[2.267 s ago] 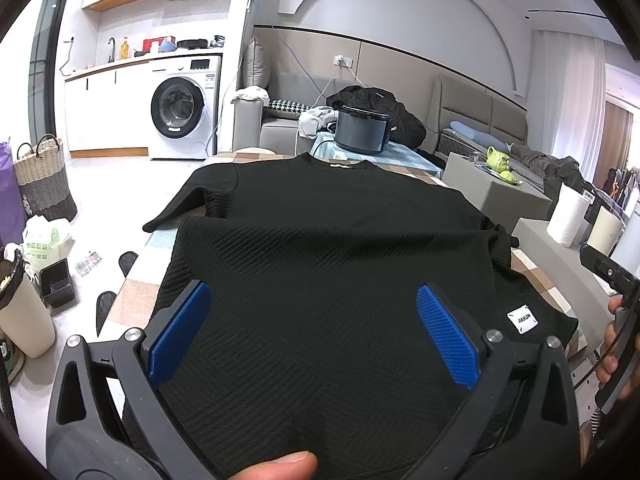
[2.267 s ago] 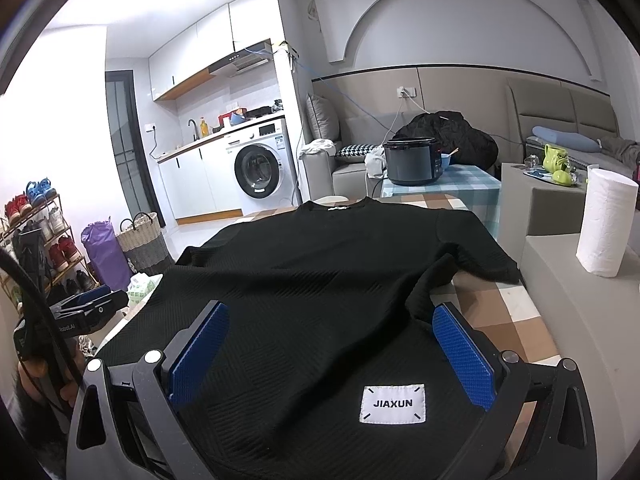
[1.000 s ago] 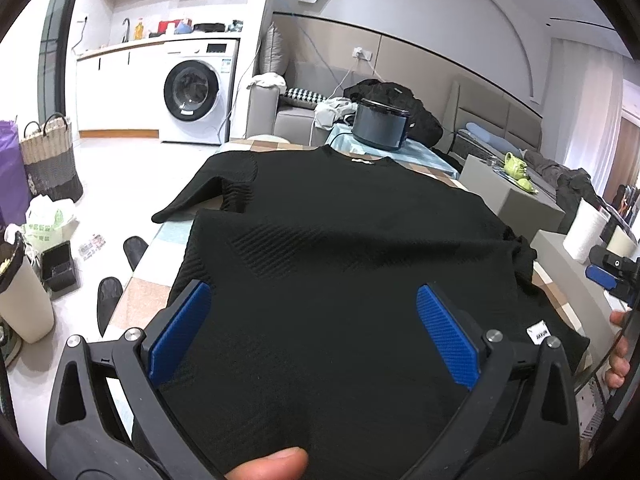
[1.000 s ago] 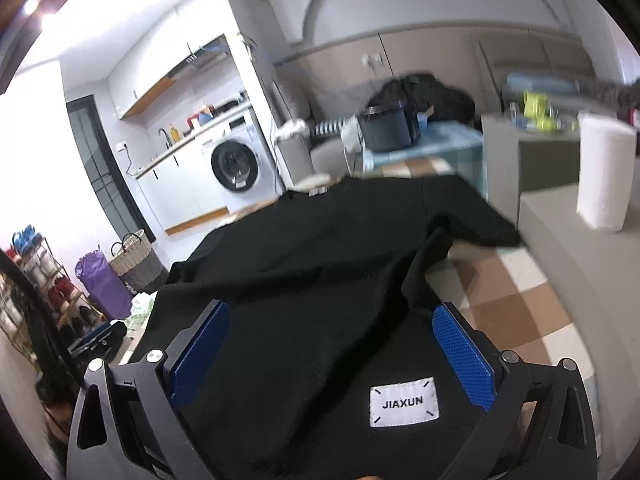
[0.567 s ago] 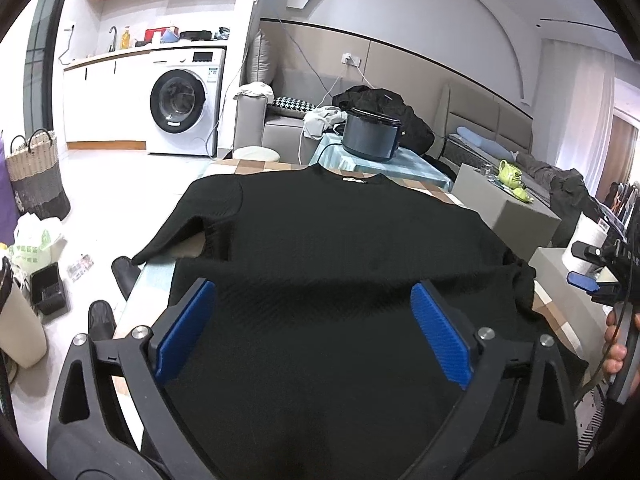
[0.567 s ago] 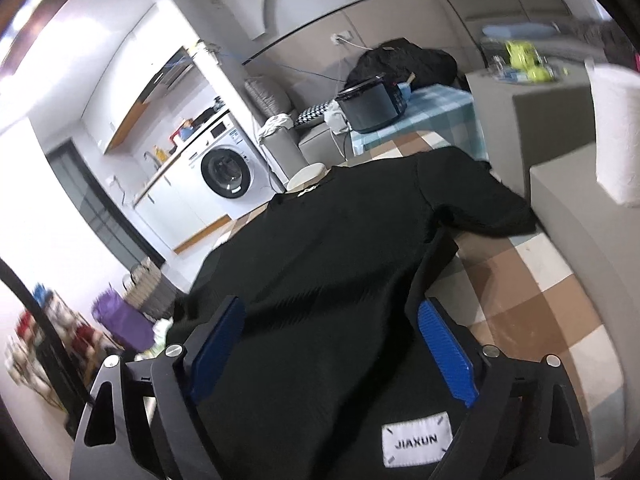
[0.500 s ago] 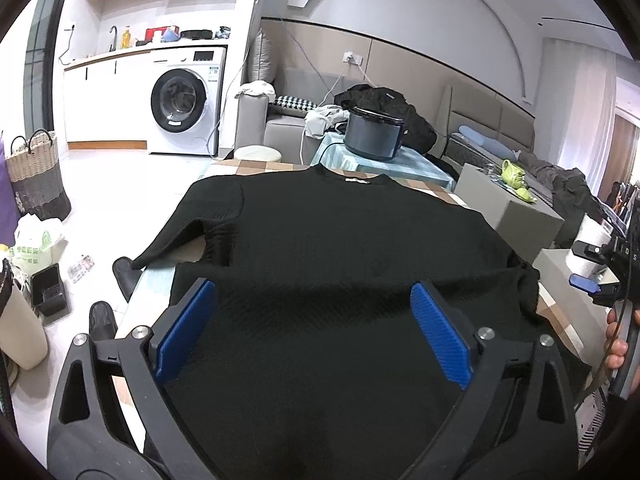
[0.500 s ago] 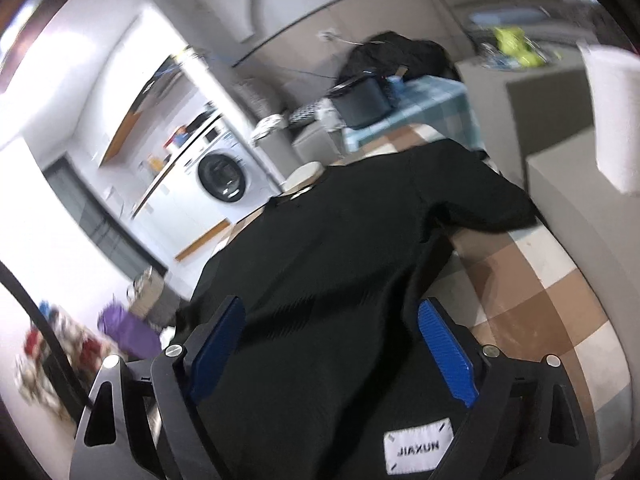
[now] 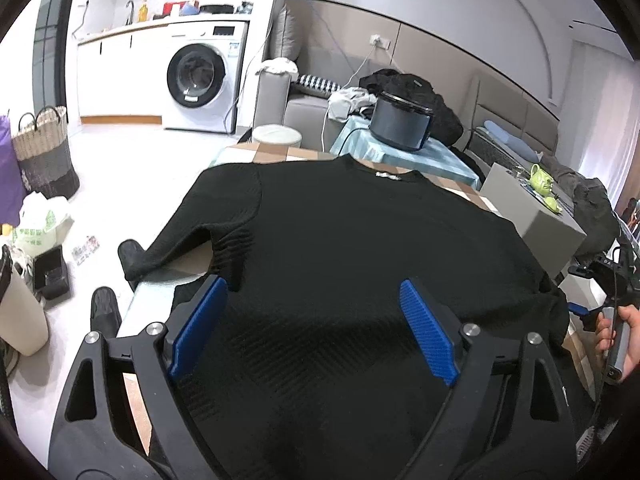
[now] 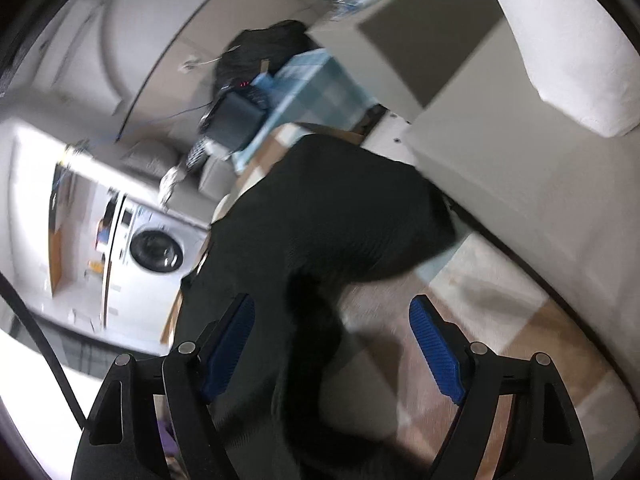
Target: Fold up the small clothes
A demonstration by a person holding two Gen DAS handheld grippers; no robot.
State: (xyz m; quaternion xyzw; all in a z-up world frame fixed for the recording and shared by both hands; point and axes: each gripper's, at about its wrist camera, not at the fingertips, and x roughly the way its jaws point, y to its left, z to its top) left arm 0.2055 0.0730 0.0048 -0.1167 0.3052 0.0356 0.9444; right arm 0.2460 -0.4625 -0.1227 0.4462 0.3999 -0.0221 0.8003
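The left gripper (image 9: 312, 328) has its blue fingers (image 9: 198, 326) spread wide and closing, with the shirt (image 9: 360, 248) lying under and between them; the pads do not press on it. The right gripper (image 10: 334, 346) is rolled sideways, its fingers (image 10: 434, 350) also wide and closing, with a fold of the shirt (image 10: 320, 240) between them, not pinched. That view is blurred. The black shirt lies spread on the checked counter (image 9: 276, 154), collar at the far end, one sleeve (image 9: 188, 236) hanging off the left edge. At the right edge a hand (image 9: 622, 340) grips the other tool. Beyond stand a dark cooker (image 9: 400, 124) and a washer (image 9: 200, 80).
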